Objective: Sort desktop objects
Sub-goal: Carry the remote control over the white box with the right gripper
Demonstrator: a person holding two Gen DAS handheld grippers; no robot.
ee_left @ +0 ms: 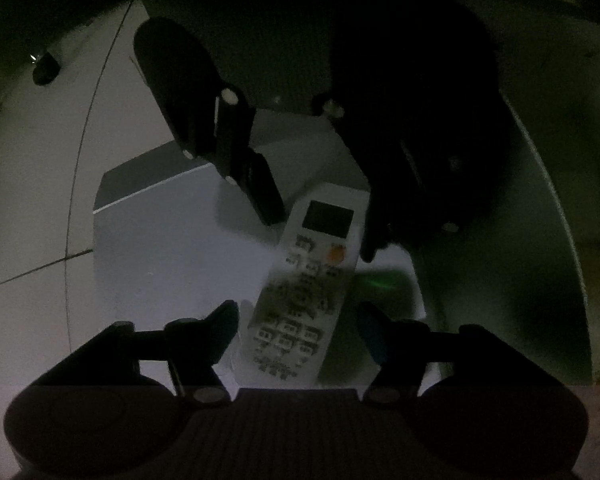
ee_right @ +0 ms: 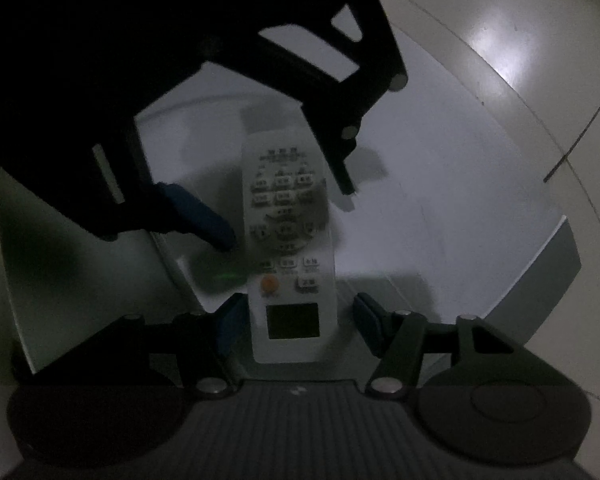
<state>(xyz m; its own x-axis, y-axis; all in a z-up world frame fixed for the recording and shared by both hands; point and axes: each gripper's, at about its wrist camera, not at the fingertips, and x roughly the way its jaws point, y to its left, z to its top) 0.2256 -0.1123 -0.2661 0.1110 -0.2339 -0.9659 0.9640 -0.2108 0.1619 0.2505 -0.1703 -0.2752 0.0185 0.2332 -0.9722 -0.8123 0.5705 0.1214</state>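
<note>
White remote (ee_left: pixel 304 280) lies between both spread-fingered grippers, left gripper (ee_left: pixel 298 336) and right gripper (ee_right: pixel 296 320), near the tabletop (ee_left: pixel 160 260) edge, probably positioned for pickup.

Dim light, and the only print in sight is on the white remote (ee_right: pixel 290 240): small dark characters sit on and above its buttons, but blur keeps every one of them unreadable. From the left wrist view the remote (ee_left: pixel 308 284) shows the same smeared markings. Its little screen (ee_right: pixel 293 321) is dark, showing no digits. Nothing legible anywhere else.
</note>
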